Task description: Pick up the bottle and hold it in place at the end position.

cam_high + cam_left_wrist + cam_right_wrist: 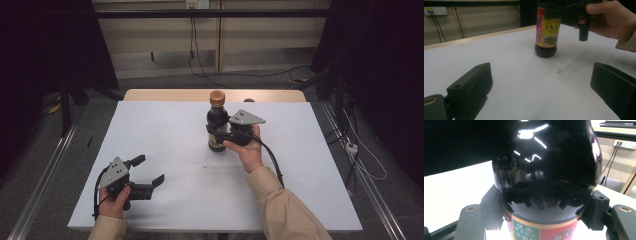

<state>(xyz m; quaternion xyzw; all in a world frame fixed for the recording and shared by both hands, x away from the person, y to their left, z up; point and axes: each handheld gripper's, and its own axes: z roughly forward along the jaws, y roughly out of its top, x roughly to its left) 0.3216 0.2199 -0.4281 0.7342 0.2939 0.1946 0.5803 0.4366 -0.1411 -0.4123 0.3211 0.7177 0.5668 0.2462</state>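
Standing upright at about one o'clock from the middle of the white table (165, 200), a single glossy dark bottle (217, 131) showed rounded shoulders, an orange-brown cap (217, 97) and a yellow-and-pink paper label (547, 33); dark liquid filled it nearly to the neck. The right gripper (216, 133) was clenched on the bottle's body, its black jaws pressing both sides just above the label. The left gripper (151, 171), matte black with a grey three-cornered plate, rested at seven o'clock with jaws spread and nothing between them, well apart from the bottle.
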